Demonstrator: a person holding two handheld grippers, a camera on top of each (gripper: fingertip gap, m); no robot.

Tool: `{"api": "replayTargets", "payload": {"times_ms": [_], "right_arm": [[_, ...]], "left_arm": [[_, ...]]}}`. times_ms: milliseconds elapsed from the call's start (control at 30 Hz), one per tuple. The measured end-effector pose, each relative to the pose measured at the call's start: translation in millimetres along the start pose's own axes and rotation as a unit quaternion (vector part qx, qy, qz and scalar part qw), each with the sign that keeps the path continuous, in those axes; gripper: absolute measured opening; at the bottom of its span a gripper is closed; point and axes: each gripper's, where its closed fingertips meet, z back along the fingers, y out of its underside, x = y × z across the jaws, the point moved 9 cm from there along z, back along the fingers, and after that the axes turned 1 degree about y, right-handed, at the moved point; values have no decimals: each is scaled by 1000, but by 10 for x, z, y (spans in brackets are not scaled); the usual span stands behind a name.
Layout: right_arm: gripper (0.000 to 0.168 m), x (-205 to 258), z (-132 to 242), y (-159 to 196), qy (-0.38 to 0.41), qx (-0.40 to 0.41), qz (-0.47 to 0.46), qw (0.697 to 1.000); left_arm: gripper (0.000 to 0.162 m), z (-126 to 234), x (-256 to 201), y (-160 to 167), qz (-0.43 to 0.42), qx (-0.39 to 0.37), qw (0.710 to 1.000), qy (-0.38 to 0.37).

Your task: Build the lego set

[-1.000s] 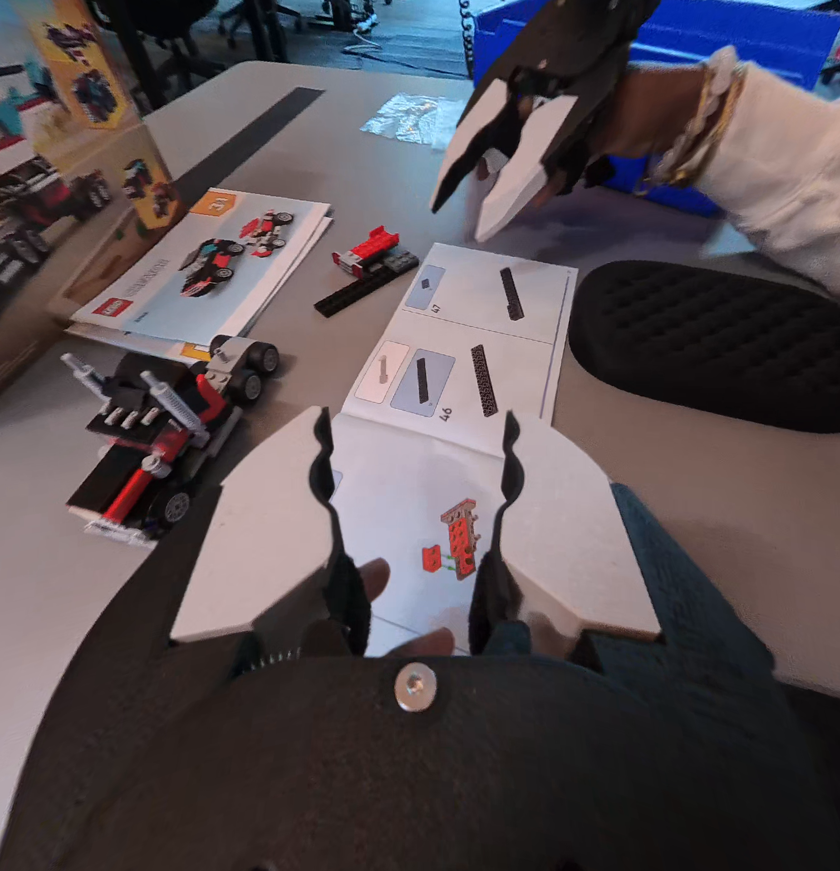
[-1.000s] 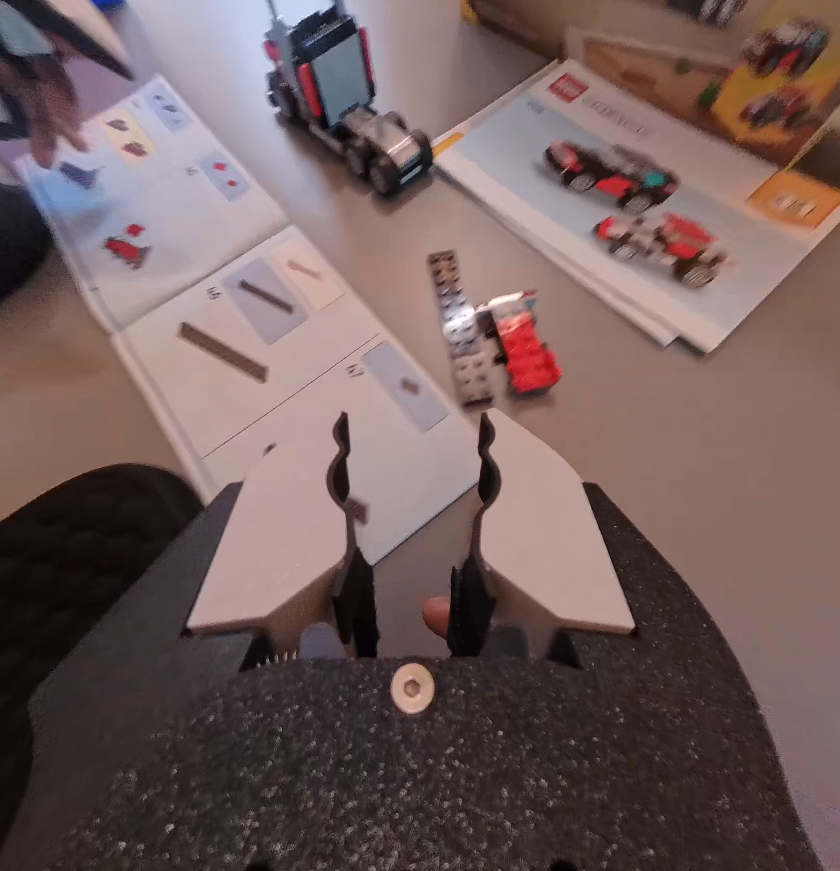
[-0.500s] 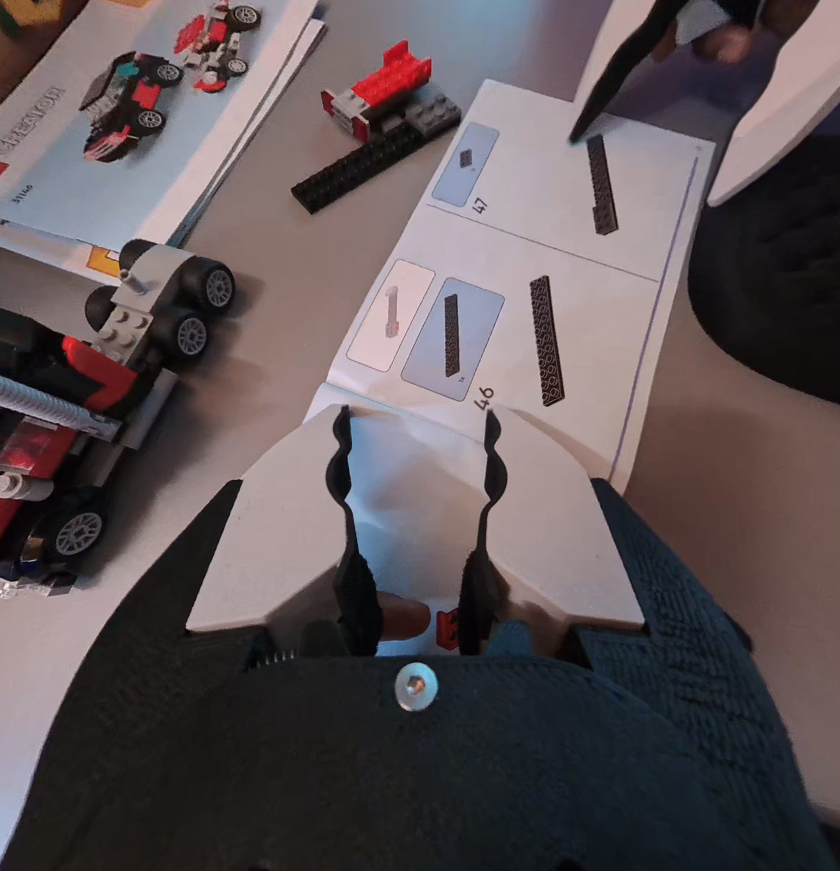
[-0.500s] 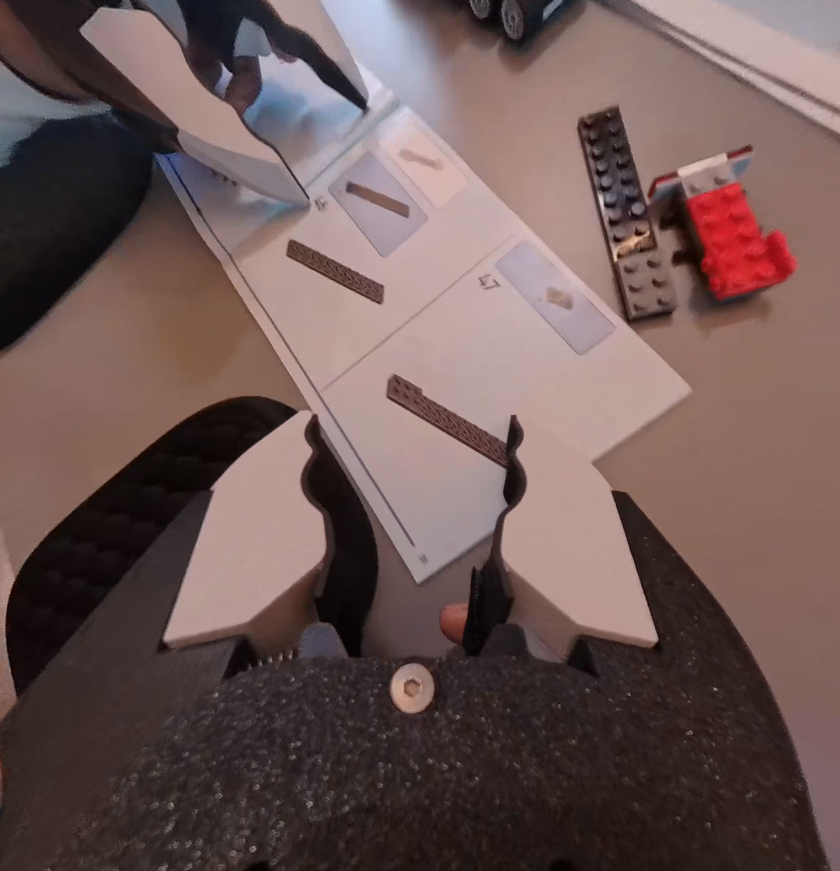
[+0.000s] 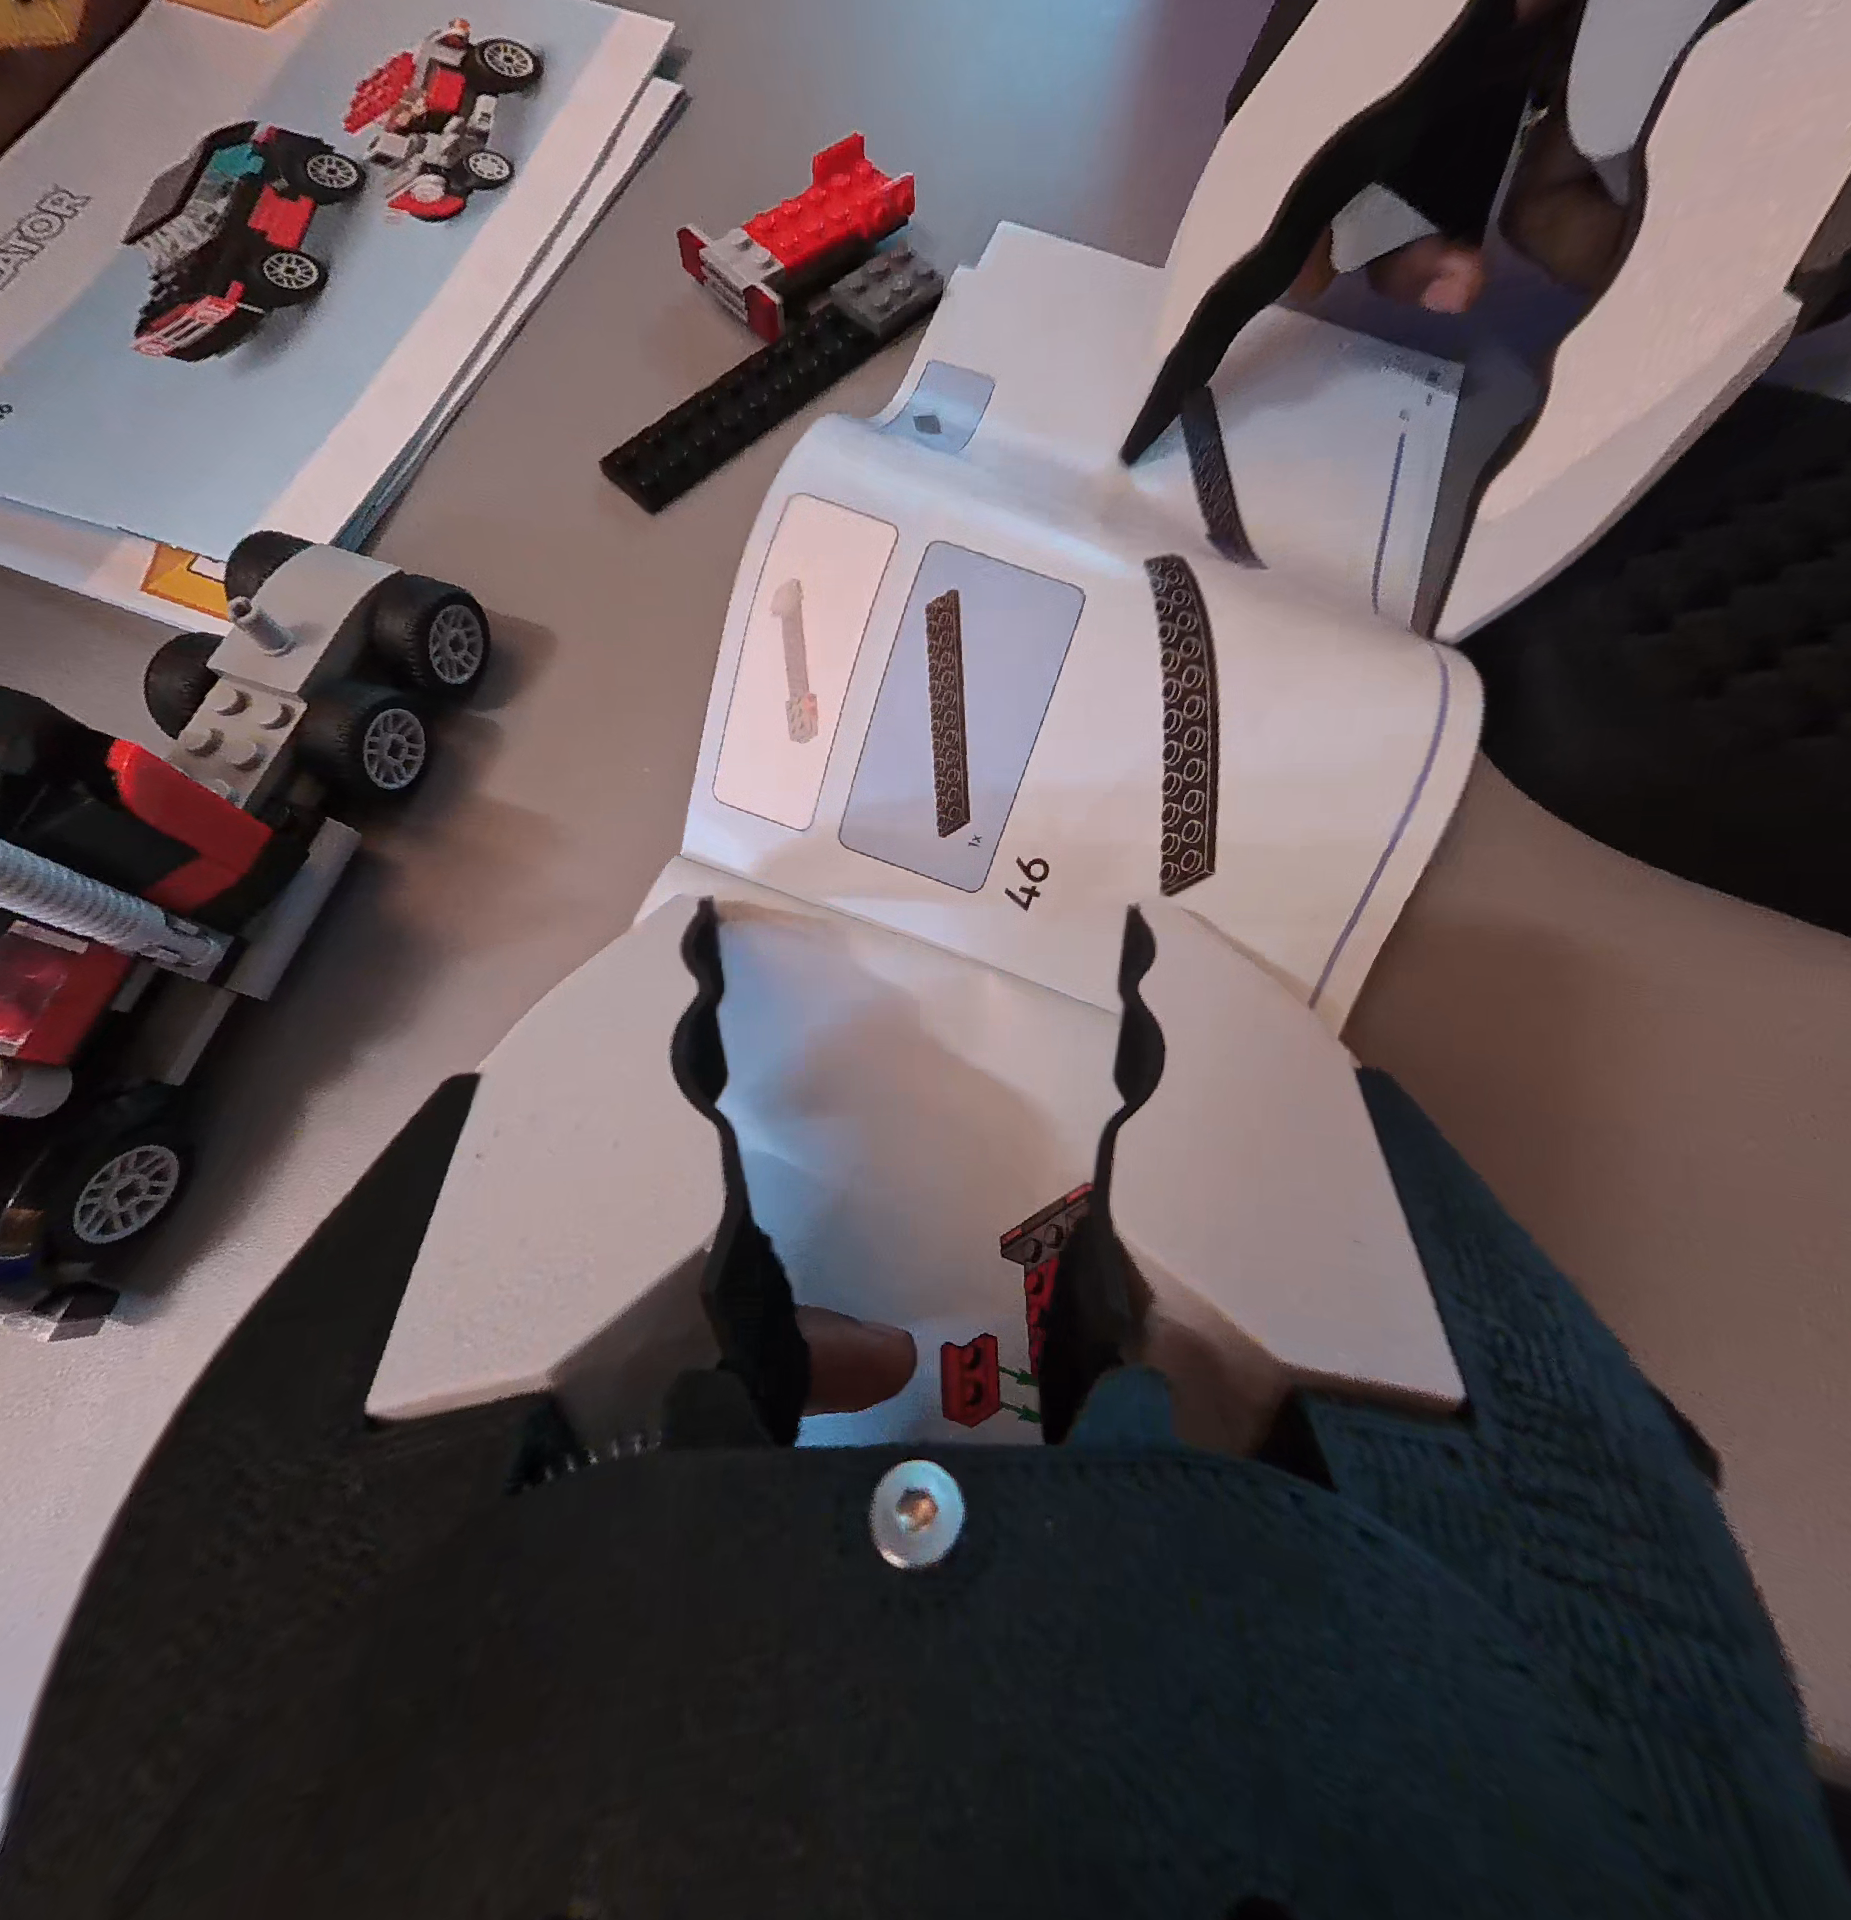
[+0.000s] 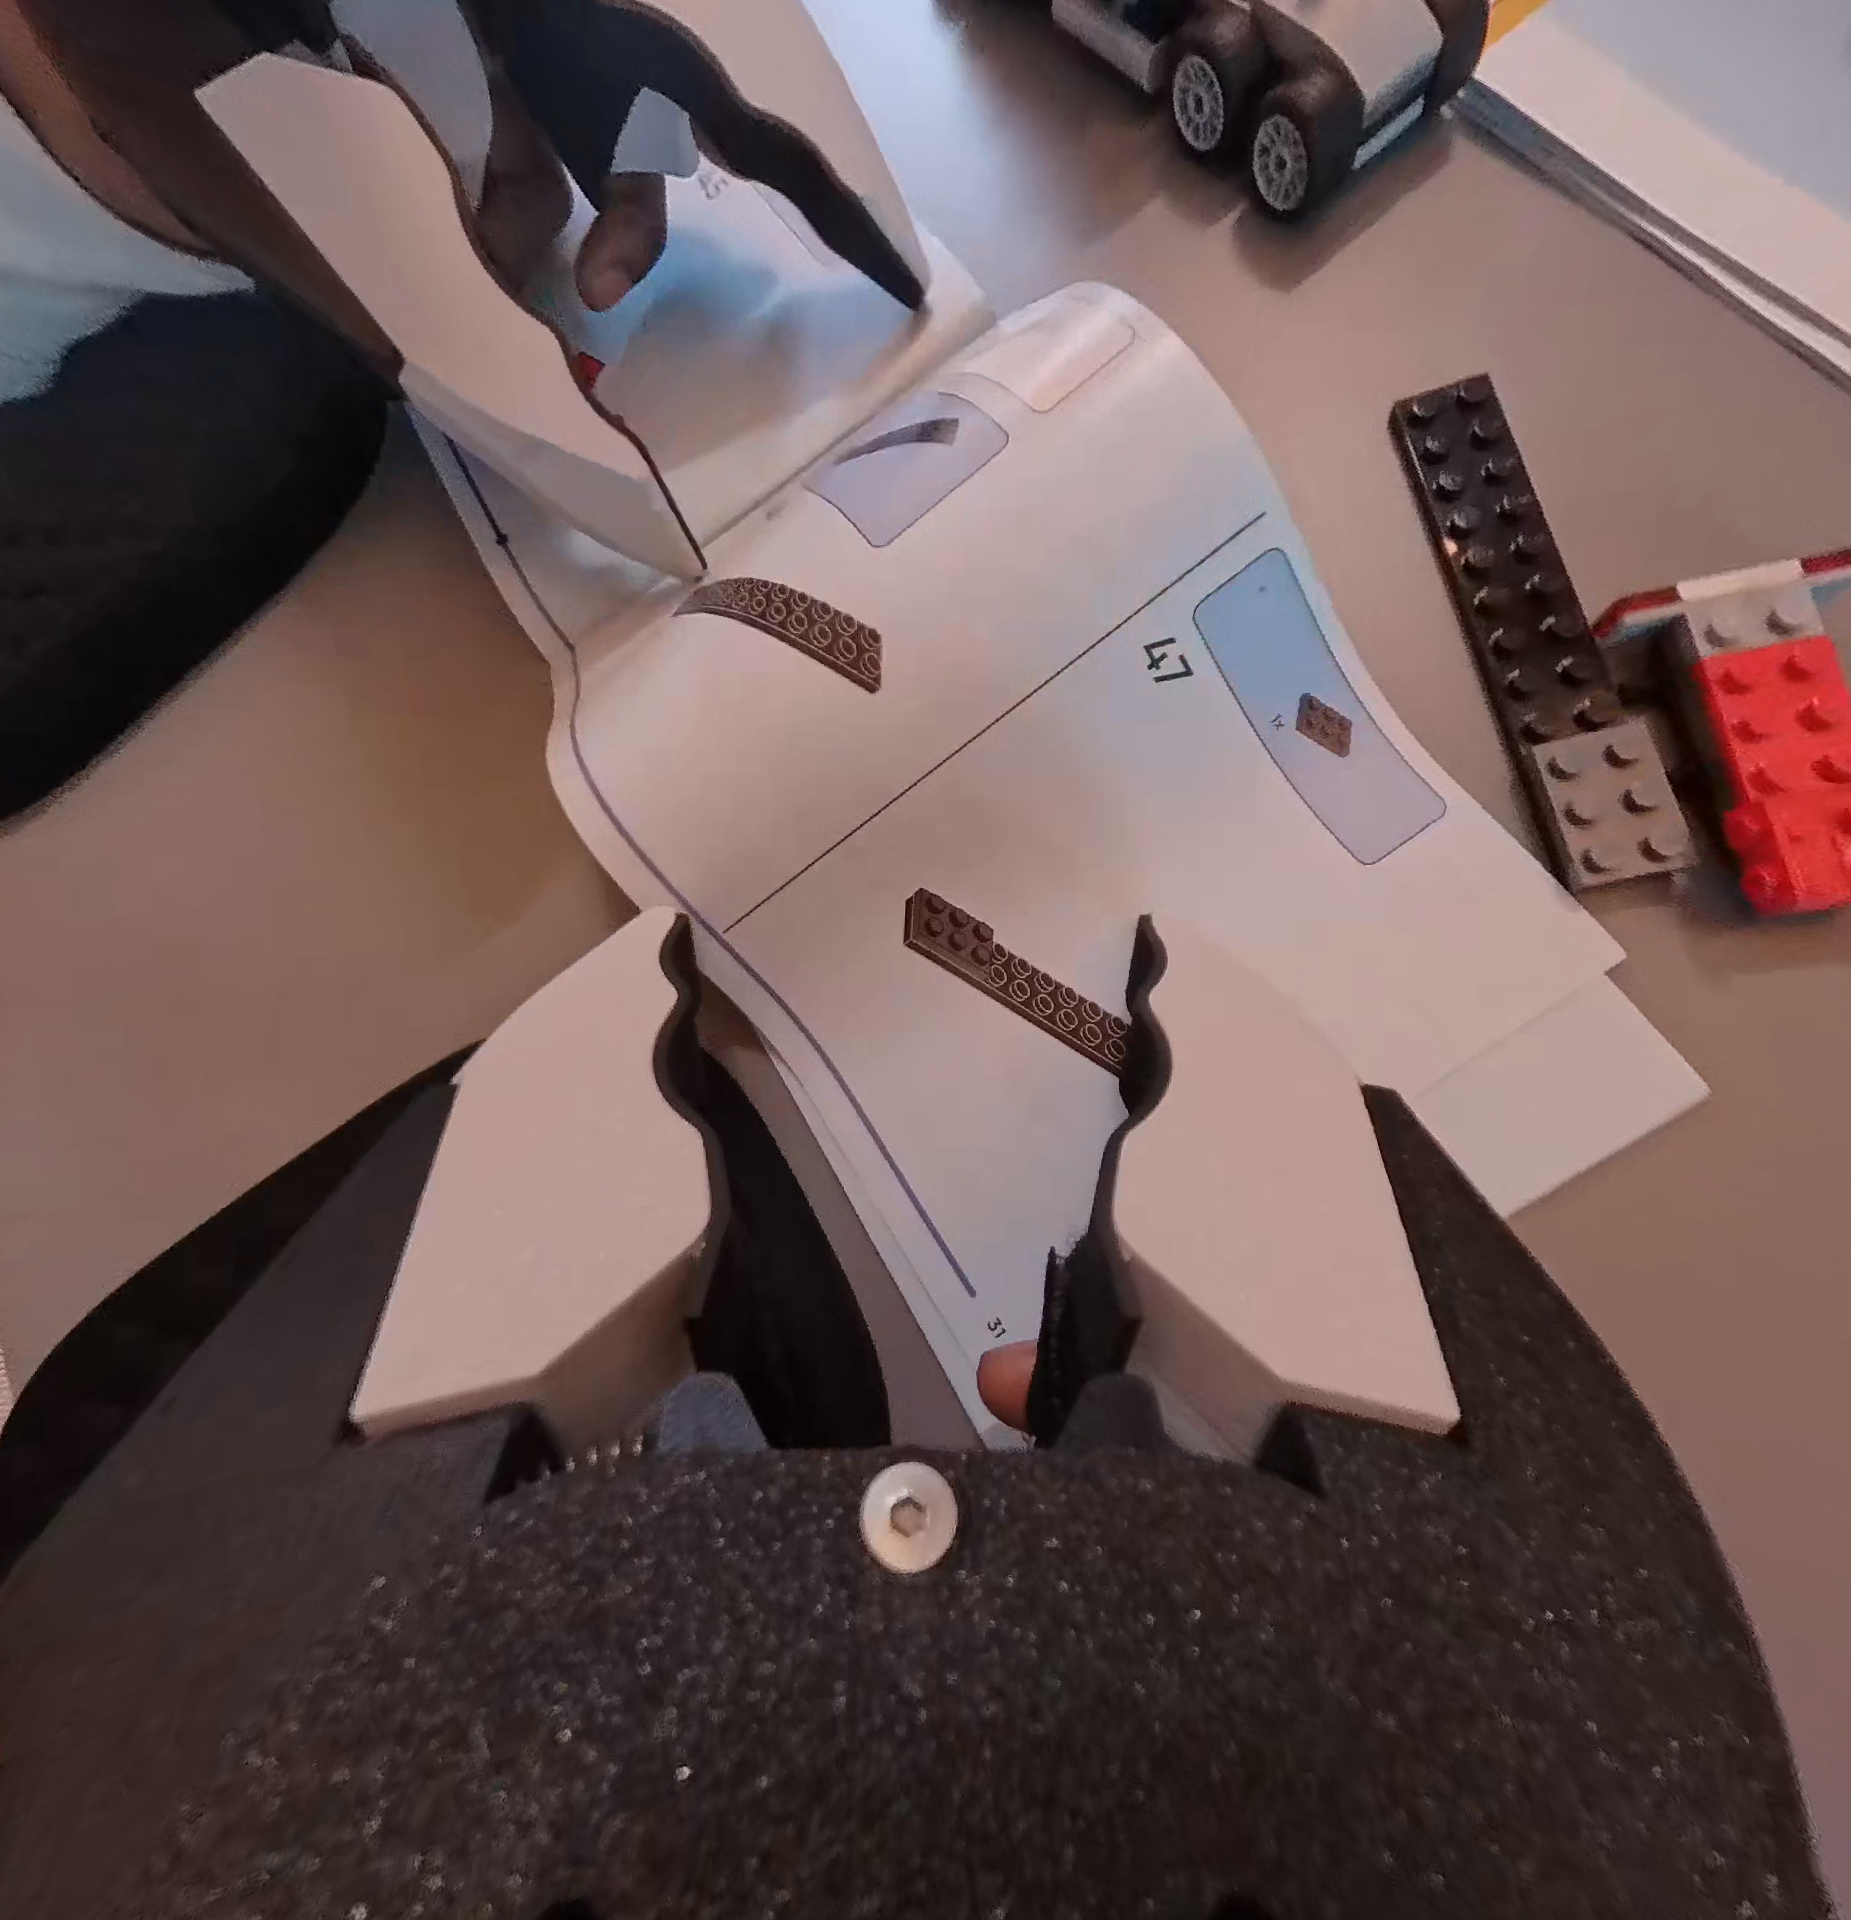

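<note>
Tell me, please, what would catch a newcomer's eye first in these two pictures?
Most striking is the open instruction booklet in the middle of the grey table, its page bulging upward between the two open grippers, the left gripper at its near edge and the right gripper at the far edge. Next comes the red brick assembly on a long black plate just beyond the booklet, then the partly built truck at the left.

Counts: 2 grippers, left (image 5: pixel 916 1039) and right (image 6: pixel 910 1049), both with jaws apart. 1 open booklet (image 5: pixel 1014 675) on the desk (image 5: pixel 1586 1091), plus 1 stack of closed booklets (image 5: pixel 277 260). 1 built truck (image 5: pixel 173 831). 1 long black plate (image 6: pixel 1503 582), 1 small red-and-grey assembly (image 6: pixel 1783 758) just beside it. 1 black pad (image 5: pixel 1710 727).
</note>
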Motion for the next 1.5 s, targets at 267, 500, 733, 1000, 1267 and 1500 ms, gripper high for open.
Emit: {"api": "replayTargets", "payload": {"times_ms": [267,500,733,1000,1267,1500], "right_arm": [[95,103,-125,-70,-17,0,40,999],[79,209,-232,-182,20,-51,109,993],[83,184,-288,-258,-38,-56,80,995],[85,139,-187,-364,-80,-66,73,992],[79,139,-165,-447,-94,-66,87,990],[79,270,-316,-516,-141,-78,94,982]], "left_arm": [[86,51,40,-12,27,-30,999,18],[86,74,67,-14,49,-43,997,44],[90,85,57,-16,46,-49,996,59],[90,91,64,-15,50,-54,995,62],[90,93,59,-15,49,-54,995,75],[92,190,152,-24,101,-113,983,102]]}}
